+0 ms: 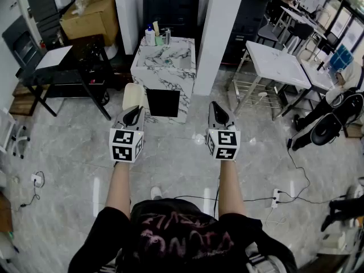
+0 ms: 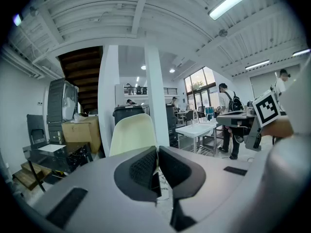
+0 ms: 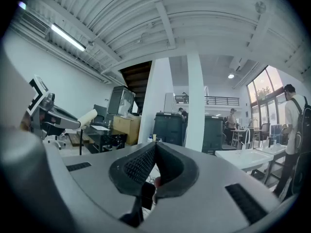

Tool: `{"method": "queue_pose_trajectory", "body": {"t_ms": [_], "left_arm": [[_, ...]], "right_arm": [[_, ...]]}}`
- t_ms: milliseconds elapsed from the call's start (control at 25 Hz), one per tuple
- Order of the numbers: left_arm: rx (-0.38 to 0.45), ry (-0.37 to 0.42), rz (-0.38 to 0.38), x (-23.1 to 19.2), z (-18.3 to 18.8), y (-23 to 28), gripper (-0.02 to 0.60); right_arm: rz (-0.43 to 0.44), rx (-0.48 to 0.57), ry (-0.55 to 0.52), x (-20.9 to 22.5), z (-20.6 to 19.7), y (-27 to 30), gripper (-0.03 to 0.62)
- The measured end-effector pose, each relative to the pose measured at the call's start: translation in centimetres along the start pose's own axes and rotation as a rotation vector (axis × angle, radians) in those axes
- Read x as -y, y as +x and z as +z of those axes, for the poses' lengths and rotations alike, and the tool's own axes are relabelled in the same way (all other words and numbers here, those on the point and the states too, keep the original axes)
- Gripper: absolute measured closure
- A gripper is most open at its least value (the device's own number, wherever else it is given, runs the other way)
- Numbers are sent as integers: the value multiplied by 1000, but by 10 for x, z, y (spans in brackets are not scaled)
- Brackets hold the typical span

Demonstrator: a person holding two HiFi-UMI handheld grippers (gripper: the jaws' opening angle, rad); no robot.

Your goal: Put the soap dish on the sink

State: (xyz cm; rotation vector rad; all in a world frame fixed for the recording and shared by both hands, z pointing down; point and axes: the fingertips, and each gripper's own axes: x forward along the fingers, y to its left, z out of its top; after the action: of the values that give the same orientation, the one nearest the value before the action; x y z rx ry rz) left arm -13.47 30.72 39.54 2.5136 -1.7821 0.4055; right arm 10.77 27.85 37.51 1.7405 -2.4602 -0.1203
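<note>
A marble sink stand point(image 1: 165, 67) rises ahead of me in the head view, against a white pillar point(image 1: 219, 33). On its top at the back are a bottle point(image 1: 149, 36), a glass point(image 1: 167, 36) and a small pale green item point(image 1: 159, 40) that may be the soap dish. My left gripper point(image 1: 136, 110) and right gripper point(image 1: 216, 107) are held out side by side above the floor, well short of the sink. Both are shut with nothing in them. The left gripper view has the left gripper's point(image 2: 157, 152) jaws pressed together. The right gripper's point(image 3: 154, 147) jaws also meet, in the right gripper view.
A cream chair point(image 1: 133, 97) stands at the sink's front left, close ahead of the left gripper point(image 2: 133, 132). A black desk point(image 1: 62, 75) and cardboard box point(image 1: 91, 13) are at the left, a white table point(image 1: 278, 61) at the right. Cables and a power strip point(image 1: 277, 197) lie on the floor.
</note>
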Motion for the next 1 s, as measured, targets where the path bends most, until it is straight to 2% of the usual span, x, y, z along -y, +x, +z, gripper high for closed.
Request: {"method": "queue_pose_trajectory", "body": {"t_ms": [360,640,1000], "left_arm": [[0,14,3,-5,6,3,552],[-18,14,-12,-7,-3,9,552],[-33,18,-22,-39,-14,22,552]], "right_arm": [[-3,2,10,5,2,0,582],[3,-15,-10,-4,-4,6,581],[-1,-17,-21,-27,-2,40,580]]}}
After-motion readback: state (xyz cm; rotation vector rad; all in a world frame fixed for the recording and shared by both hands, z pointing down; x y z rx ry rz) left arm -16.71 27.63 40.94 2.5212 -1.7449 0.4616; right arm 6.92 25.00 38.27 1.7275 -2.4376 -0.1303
